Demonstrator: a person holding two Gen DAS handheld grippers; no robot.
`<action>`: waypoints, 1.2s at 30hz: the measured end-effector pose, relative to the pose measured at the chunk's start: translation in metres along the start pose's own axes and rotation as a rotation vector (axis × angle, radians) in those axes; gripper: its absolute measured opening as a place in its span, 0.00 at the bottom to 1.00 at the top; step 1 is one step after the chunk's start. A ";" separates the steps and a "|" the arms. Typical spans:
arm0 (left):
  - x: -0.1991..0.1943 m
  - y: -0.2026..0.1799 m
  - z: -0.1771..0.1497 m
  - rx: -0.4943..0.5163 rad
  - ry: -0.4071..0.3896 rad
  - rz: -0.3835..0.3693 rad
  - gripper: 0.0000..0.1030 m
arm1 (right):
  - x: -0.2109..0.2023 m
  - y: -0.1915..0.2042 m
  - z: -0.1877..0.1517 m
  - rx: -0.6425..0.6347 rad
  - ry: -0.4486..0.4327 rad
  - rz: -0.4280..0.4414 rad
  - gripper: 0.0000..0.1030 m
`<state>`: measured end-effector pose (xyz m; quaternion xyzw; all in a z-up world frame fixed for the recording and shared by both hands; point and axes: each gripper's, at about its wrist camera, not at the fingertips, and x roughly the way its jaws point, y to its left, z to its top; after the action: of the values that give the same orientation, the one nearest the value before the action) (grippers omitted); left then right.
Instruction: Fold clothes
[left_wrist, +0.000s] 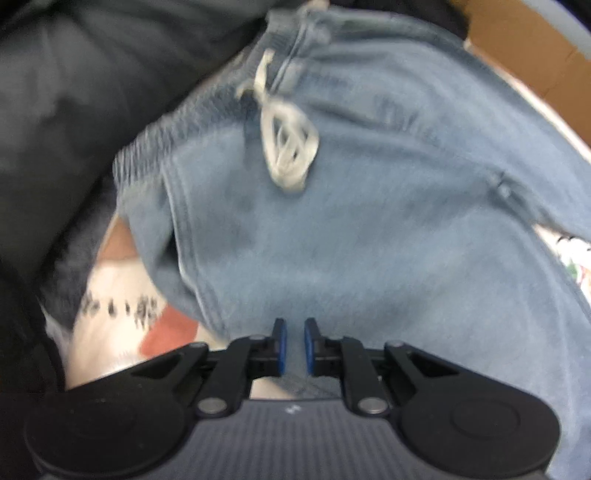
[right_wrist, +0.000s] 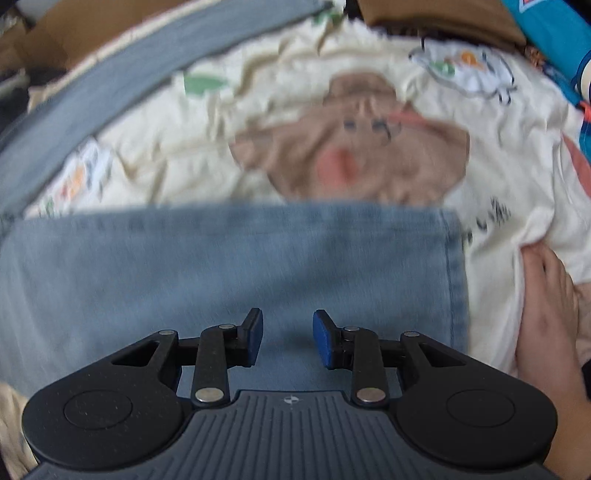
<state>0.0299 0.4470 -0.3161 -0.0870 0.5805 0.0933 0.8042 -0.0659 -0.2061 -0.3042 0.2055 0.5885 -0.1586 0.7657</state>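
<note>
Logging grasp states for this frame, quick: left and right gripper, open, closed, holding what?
Left gripper: nearly closed, narrow gap; denim pants in it, pinch cannot be told.
Right gripper: open, over the pants, holding nothing.

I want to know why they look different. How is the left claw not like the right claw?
The left claw has its blue pads nearly together with only a thin gap, while the right claw is spread wide open. The left claw points at the blue pants' waist, near the white drawstring; the right claw hangs over a plain flat part. Both are black with blue pads.
</note>
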 end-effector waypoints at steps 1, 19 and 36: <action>-0.004 0.001 0.004 0.008 -0.015 -0.002 0.11 | 0.003 -0.003 -0.005 0.006 0.016 -0.006 0.36; 0.034 0.003 0.009 0.030 0.031 0.155 0.03 | 0.022 -0.063 -0.067 0.085 0.209 -0.144 0.35; 0.023 0.019 0.058 -0.017 -0.063 0.137 0.05 | -0.003 -0.004 -0.066 -0.095 0.097 0.024 0.35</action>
<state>0.0848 0.4810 -0.3201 -0.0510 0.5587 0.1556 0.8130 -0.1235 -0.1767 -0.3169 0.1835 0.6293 -0.1110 0.7470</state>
